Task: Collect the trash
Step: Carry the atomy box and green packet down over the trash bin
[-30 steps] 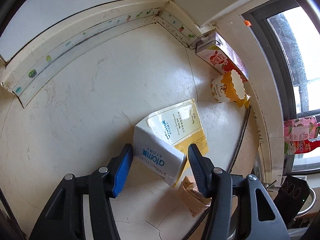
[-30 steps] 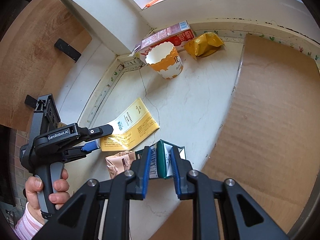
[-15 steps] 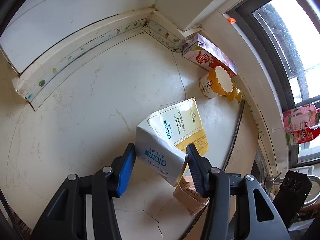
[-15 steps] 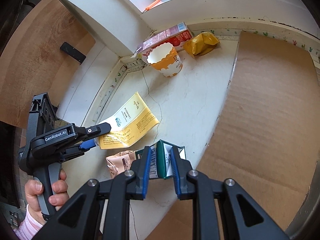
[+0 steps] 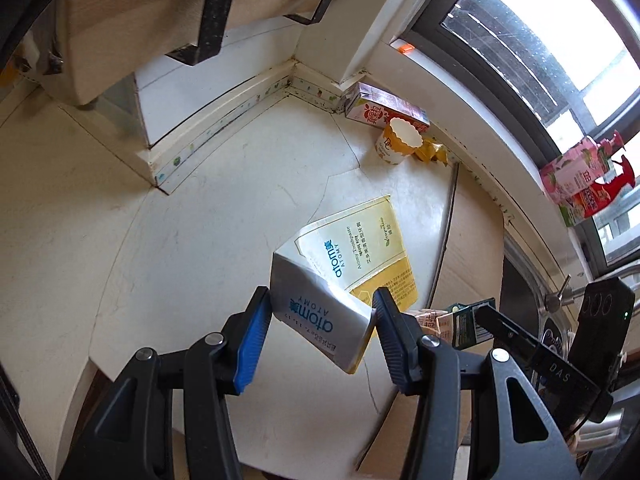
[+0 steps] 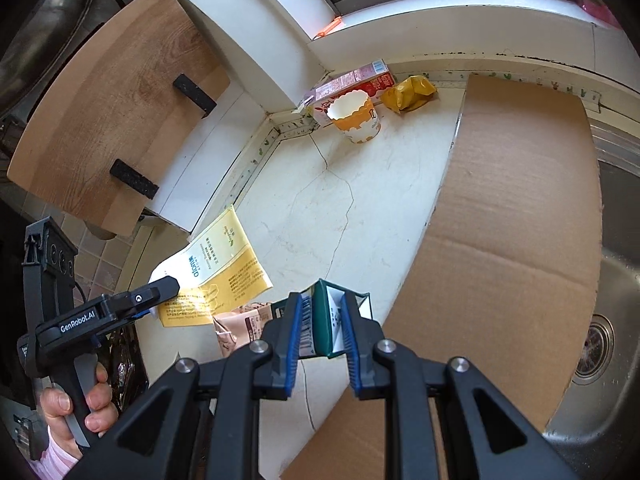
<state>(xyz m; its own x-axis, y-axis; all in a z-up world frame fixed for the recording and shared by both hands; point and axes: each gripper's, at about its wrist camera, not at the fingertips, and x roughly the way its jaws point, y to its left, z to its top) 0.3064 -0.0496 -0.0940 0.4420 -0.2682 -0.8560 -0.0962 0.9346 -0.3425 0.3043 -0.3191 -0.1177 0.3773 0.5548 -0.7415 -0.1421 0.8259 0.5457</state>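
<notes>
My left gripper is shut on a flattened white and yellow toothpaste box, lifted off the white counter; the box shows in the right wrist view too. My right gripper is shut on a small green and white carton, with a crumpled beige wrapper beside it. In the far corner lie a pink and red juice carton, an orange and white paper cup and a yellow wrapper.
A sheet of brown cardboard covers the counter's right side next to a steel sink. A wooden board leans at the left wall. Pink bottles stand on the windowsill.
My left gripper has closed on the toothpaste box and pulled back and up with it. My right gripper has also drawn back, still holding the green carton.
</notes>
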